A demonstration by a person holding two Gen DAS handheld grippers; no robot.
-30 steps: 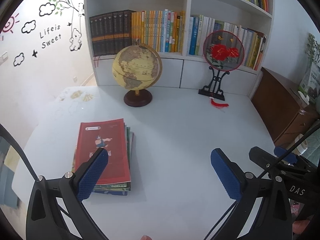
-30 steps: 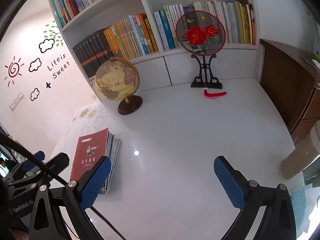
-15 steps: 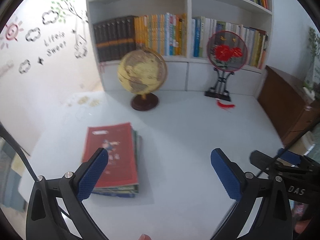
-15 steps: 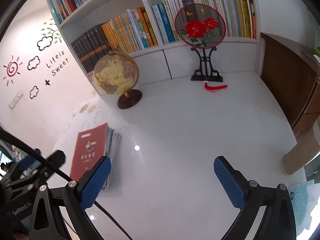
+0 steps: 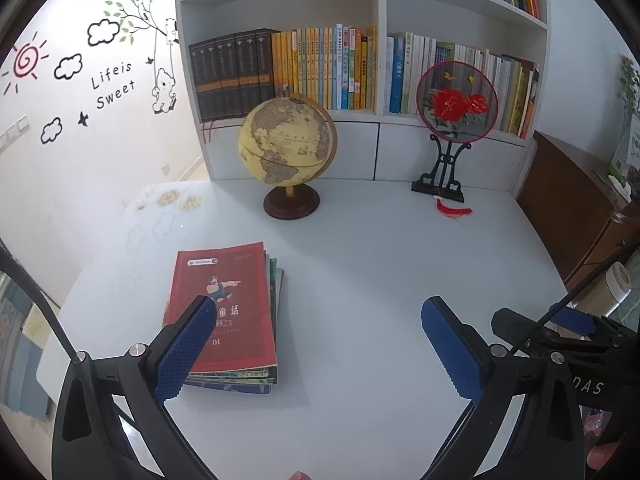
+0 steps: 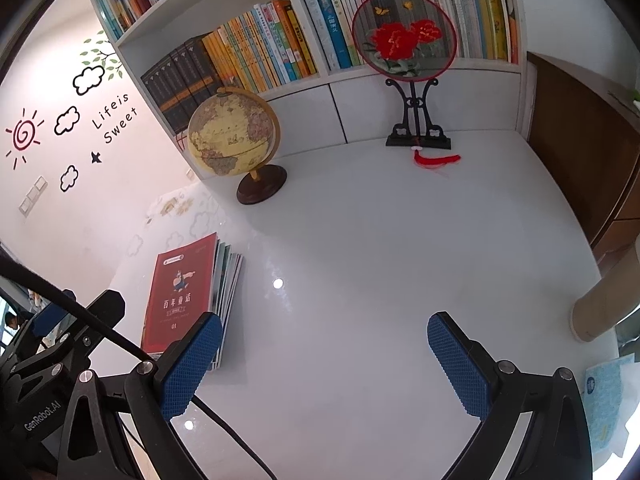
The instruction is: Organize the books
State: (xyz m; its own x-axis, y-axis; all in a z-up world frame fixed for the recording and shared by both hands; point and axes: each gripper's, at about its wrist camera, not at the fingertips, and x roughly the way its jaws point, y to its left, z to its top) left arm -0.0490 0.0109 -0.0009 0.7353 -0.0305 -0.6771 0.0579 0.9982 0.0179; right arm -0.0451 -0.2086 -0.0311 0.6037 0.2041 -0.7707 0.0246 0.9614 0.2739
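Bare table (image 5: 360, 280) lies open between book stack (image 5: 224, 308), globe (image 5: 288, 148) and fan stand (image 5: 440, 184).

**Legible markings on wall, book and grippers**

The wall decal (image 5: 113, 84) is reading "Lifeis Sweet" in both views. The red book (image 5: 224, 304) topping the stack is showing "童话" and "01" in the left view; in the right view its cover is reading "百年童话" above "01". The right gripper's body (image 5: 586, 386), seen from the left view, is bearing "DAS". The left gripper's body (image 6: 42, 416), seen from the right view, is bearing "GenRobot.AI". Shelf book spines are staying too small to read.
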